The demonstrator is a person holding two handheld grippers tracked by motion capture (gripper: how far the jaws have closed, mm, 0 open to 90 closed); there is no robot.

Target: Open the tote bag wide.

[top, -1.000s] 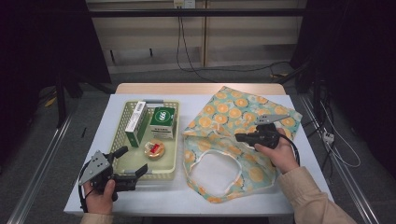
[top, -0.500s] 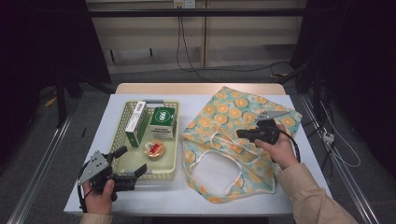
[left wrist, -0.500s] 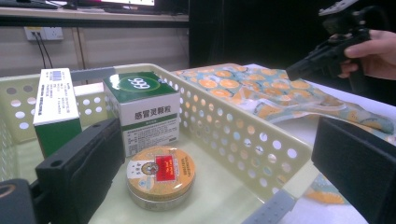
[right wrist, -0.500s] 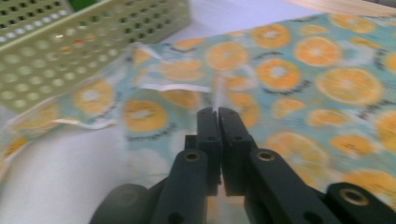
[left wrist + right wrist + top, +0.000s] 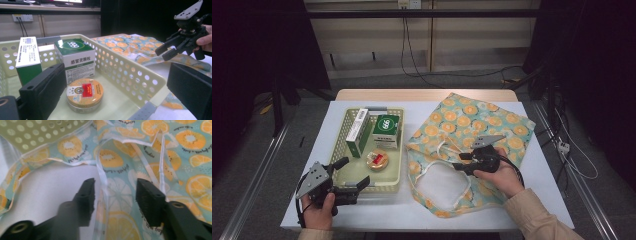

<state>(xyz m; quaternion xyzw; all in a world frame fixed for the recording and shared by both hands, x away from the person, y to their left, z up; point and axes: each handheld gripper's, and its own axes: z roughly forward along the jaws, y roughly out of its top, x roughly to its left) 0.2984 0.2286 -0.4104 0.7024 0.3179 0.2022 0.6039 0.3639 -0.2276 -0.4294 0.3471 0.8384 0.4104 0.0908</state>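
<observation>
a teal fabric bag printed with orange slices (image 5: 472,145) lies crumpled on the white table (image 5: 532,200), right gripper (image 5: 460,164) jaws just opening astride its white-trimmed rim, unpressed; left gripper (image 5: 352,176) spread wide at the basket (image 5: 343,131)

An overhead camera is looking down on the bench (image 5: 362,212); two claw-mounted cameras are looking closely, sharing the fruit-print bag (image 5: 472,125).

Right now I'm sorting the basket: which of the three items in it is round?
The flat gold tin with the red label, at the basket's near end; the other two are upright green-and-white boxes behind it.
</observation>
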